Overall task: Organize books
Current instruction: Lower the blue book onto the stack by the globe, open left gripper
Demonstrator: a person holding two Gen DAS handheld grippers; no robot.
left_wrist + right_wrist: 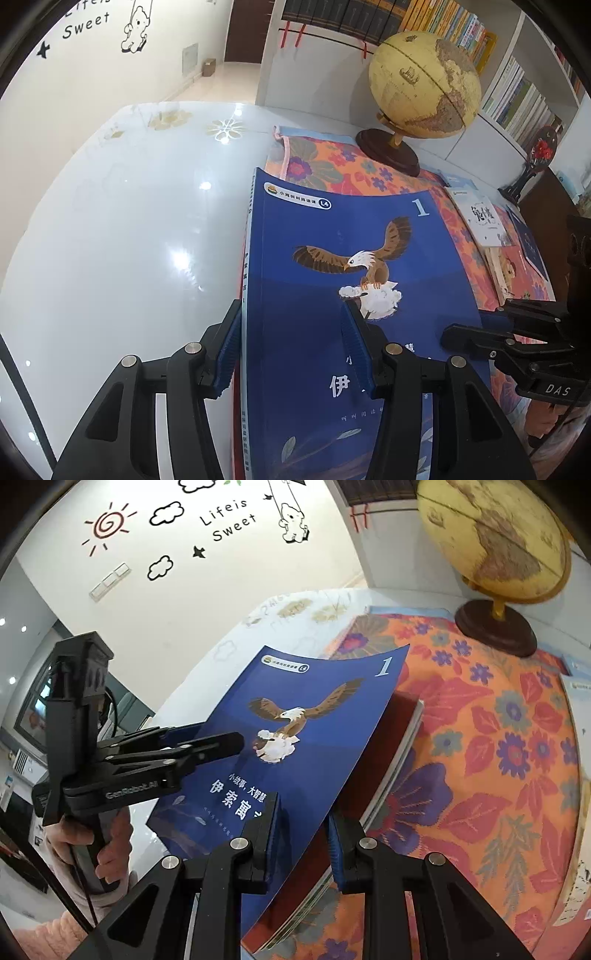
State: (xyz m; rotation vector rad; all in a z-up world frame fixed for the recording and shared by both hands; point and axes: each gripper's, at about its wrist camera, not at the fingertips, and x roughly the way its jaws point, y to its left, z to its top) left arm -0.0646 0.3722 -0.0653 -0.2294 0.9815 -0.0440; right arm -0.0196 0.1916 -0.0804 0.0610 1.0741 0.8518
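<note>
A blue book (pixel 332 240) with an eagle and a "1" on its bowed cover is held by both grippers, over the spot where the floral cloth meets the white tabletop. My left gripper (pixel 291 304) is shut across its spine side, one pad outside the spine and the other on the cover. The right gripper (pixel 303 805) is shut on the opposite page edge, and the cover runs between its pads. Each gripper shows in the other's view: the right gripper (pixel 469 325) at the book's right edge, the left gripper (pixel 221 738) at its left. More pages or thin books (pixel 399 746) lie under the cover.
A yellow globe (pixel 424 85) on a dark round base stands at the back of the floral cloth (pixel 332 166). A white book (pixel 484 218) and a dark blue one (pixel 528 240) lie at the right. Filled bookshelves (pixel 517 96) rise behind. The glossy white table (pixel 129 221) stretches left.
</note>
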